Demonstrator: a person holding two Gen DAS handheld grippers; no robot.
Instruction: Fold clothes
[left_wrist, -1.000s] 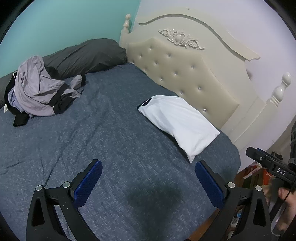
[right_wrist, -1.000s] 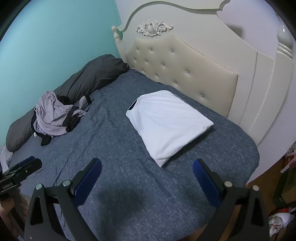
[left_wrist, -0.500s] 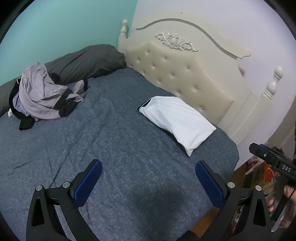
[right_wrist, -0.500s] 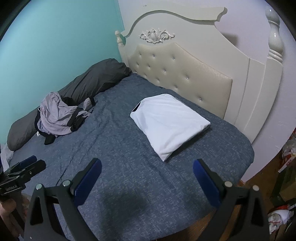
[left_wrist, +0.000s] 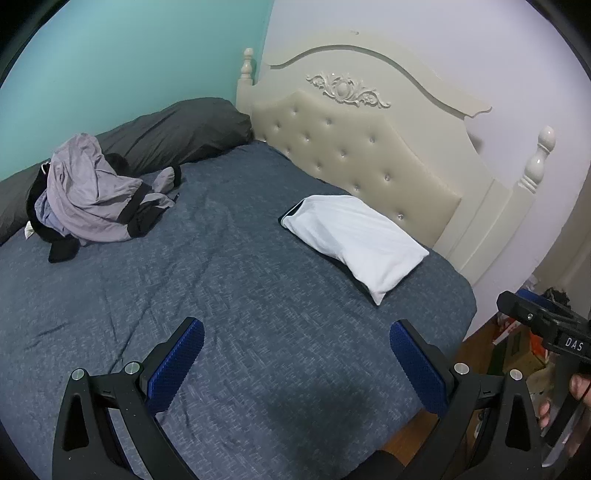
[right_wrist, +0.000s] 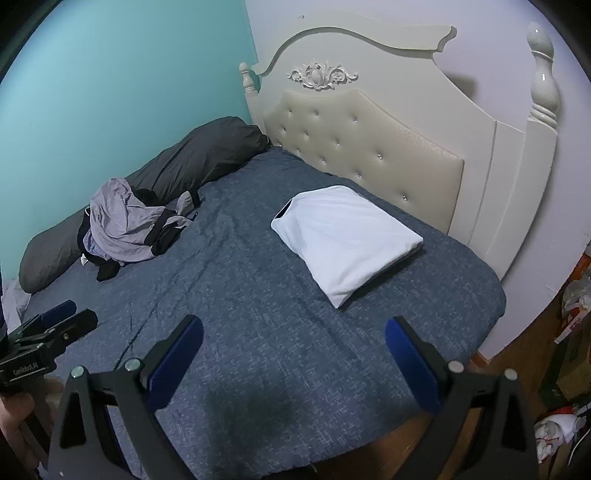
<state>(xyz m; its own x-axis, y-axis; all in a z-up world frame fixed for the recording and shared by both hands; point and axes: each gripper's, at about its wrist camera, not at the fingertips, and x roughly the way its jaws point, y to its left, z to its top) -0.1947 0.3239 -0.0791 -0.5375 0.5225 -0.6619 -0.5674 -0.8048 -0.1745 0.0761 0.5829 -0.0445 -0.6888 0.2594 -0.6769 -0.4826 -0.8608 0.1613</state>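
Our left gripper (left_wrist: 295, 354), a black two-finger tool with blue ribbed pads, hangs above the near part of the bed with its jaws spread wide and nothing between them; our right gripper (right_wrist: 293, 350), of the same make, hangs beside it over the same near edge, its jaws likewise wide apart and empty; from the left wrist view we see the right gripper at the far right, held by a hand (left_wrist: 570, 395) whose fingertips show on its handle; from the right wrist view the left gripper appears at the lower left, apparently also spread, though we cannot be sure from that angle; ahead of both grippers lies the dark blue speckled bed cover (left_wrist: 229, 295), mostly bare and lightly creased; well ahead and to the left of our left gripper sits the crumpled heap of pale lilac and black clothes (left_wrist: 96, 195), unfolded, resting against a long dark grey bolster pillow (left_wrist: 177, 133) that runs along the turquoise wall (left_wrist: 129, 55); ahead and to the right lies a white rectangular pillow (left_wrist: 354, 236), flat on the cover just in front of the cream tufted headboard with a carved crest (left_wrist: 358, 147); in the right wrist view the same clothes (right_wrist: 125, 225) lie ahead to the left, well apart from the white pillow (right_wrist: 347, 240)
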